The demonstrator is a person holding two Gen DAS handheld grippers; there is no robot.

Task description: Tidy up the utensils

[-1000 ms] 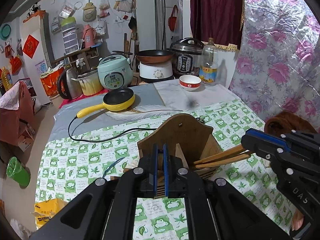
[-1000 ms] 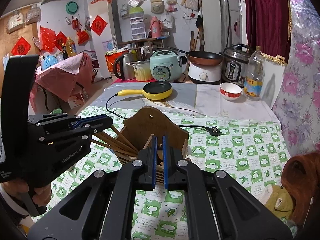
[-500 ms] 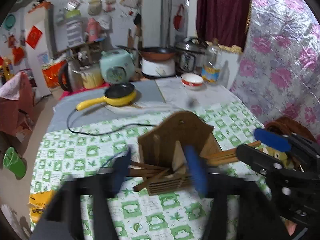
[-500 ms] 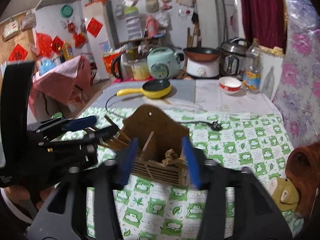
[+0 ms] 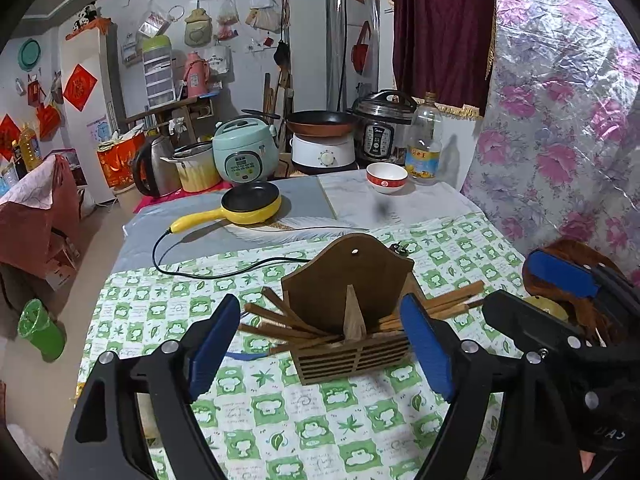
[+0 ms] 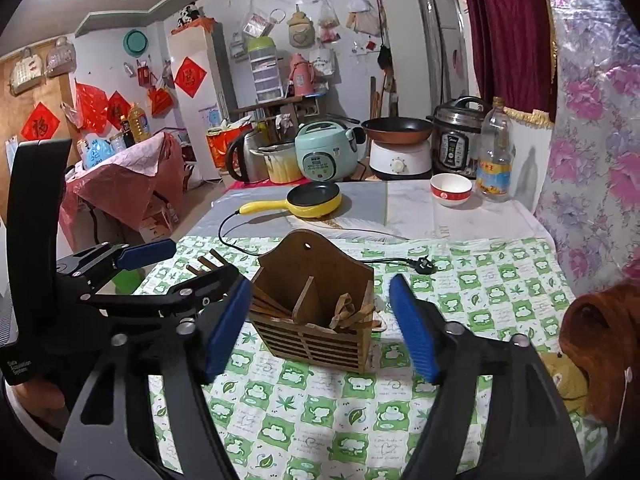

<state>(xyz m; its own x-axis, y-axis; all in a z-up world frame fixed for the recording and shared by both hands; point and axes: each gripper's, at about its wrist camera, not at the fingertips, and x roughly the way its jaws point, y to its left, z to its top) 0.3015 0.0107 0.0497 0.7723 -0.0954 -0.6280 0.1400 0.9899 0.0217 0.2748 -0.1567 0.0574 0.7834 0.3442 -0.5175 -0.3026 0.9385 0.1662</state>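
The wooden holder [image 5: 352,320] stands on the bench [image 5: 280,420], on its green-checked cloth, with chopsticks [image 5: 280,320] fanning out of both compartments. The left gripper [image 5: 320,344] and right gripper [image 6: 320,320] each frame the holder. Both sets of jaws are opening, released, gripping nothing.

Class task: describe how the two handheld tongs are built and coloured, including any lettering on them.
Both the left tongs and the right tongs are matte black, angular frames with silver screw heads. Each finger carries a flat blue ribbed pad. The left tongs' body bears small white lettering, too small to read.
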